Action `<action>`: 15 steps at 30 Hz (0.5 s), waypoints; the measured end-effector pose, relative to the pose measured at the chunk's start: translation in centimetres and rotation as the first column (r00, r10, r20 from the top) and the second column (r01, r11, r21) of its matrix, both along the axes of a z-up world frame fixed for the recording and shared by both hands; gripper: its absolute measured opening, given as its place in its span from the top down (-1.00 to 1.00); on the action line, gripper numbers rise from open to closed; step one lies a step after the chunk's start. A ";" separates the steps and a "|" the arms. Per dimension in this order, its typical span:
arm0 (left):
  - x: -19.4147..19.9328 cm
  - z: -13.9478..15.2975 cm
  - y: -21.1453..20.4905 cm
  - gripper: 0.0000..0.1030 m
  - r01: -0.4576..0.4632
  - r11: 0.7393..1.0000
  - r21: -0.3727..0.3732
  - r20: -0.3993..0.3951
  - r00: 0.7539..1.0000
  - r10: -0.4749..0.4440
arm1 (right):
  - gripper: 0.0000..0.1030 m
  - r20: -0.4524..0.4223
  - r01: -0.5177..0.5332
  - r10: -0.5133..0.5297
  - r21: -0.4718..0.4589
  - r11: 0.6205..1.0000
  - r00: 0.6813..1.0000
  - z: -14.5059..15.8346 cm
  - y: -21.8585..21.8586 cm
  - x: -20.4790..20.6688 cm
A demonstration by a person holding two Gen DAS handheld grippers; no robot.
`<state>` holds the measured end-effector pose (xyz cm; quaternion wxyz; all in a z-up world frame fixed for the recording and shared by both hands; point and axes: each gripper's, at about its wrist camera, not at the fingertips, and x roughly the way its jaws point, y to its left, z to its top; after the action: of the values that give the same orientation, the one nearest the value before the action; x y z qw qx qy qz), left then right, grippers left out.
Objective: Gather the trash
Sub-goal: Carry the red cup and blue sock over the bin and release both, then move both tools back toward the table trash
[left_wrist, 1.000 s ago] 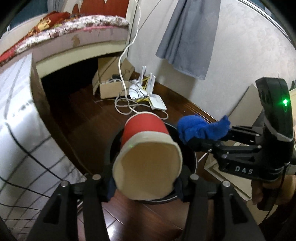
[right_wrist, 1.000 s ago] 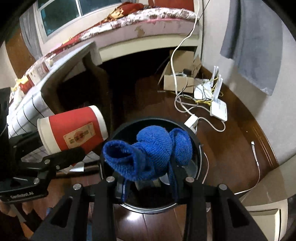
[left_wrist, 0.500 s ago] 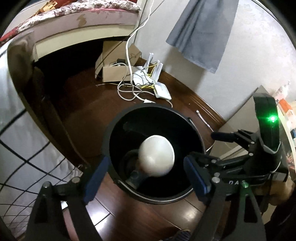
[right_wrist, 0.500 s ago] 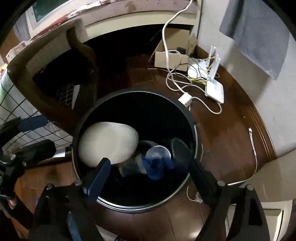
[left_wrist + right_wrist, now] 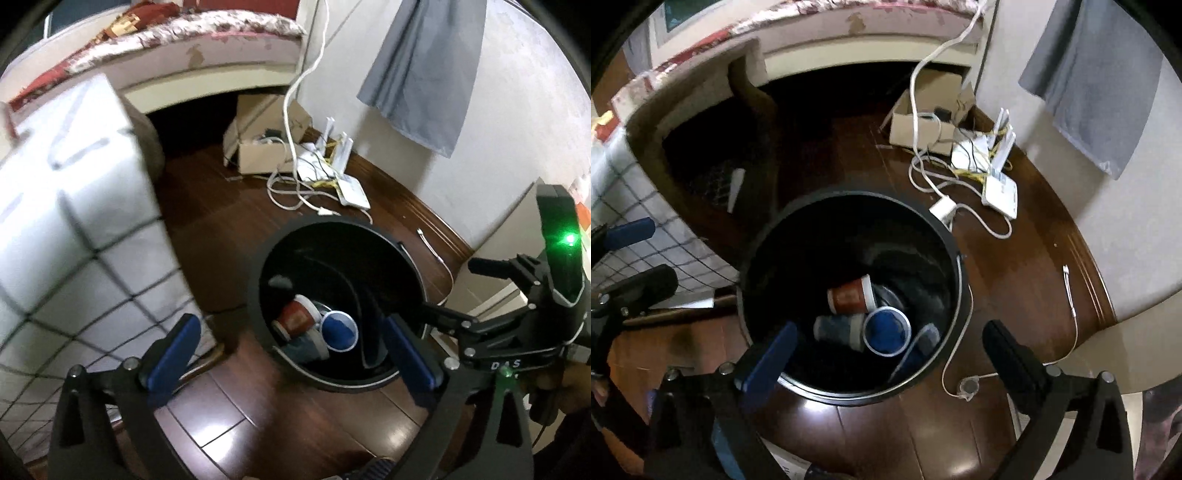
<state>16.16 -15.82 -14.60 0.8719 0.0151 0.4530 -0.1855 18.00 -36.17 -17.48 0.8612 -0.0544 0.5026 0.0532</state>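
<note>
Trash: red paper cup with a pale rim [image 5: 295, 318] lies on its side at the bottom of the round black plastic bin [image 5: 413, 266], touching a dark blue-grey cup [image 5: 834, 329] and a blue-filled round cup mouth with a white rim [image 5: 886, 331].
Bin: stands upright on the dark wooden floor [image 5: 1015, 266], beside a white cloth with a black grid [image 5: 74, 229].
Cup axis: in the right wrist view the red cup's long axis runs roughly level across the picture, its pale rim to the right, toward the bin's centre; in the left wrist view it tilts, rim up and to the right.
Blue cloth: I judge the blue inside the round cup mouth may be knitted cloth, but it is too small to tell.
Left tool [image 5: 291, 345]: released, jaws opening wide, nothing between the blue pads [image 5: 173, 347] but the bin below.
Right tool [image 5: 886, 354]: released likewise, jaws opening, empty, poised over the bin's near rim.
Done: as far as I can judge, cups sit inside the bin and neither tool carries anything.
Left: no further trash shows plainly on the floor; the white cables and router [image 5: 999, 192] and cardboard box [image 5: 258, 155] by the wall look like household fittings, not litter, so whether more remains elsewhere I cannot tell.
</note>
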 end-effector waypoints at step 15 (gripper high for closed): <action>-3.8 7.7 5.5 -0.95 -0.131 0.991 0.034 0.196 0.973 0.122 | -0.98 0.166 -0.077 0.072 0.023 0.997 0.983 8.6 5.2 -3.1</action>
<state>12.34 -10.32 -6.86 0.9212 0.0245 0.3704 -0.1166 14.91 -30.96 -8.88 0.8980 -0.0645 0.4263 0.0880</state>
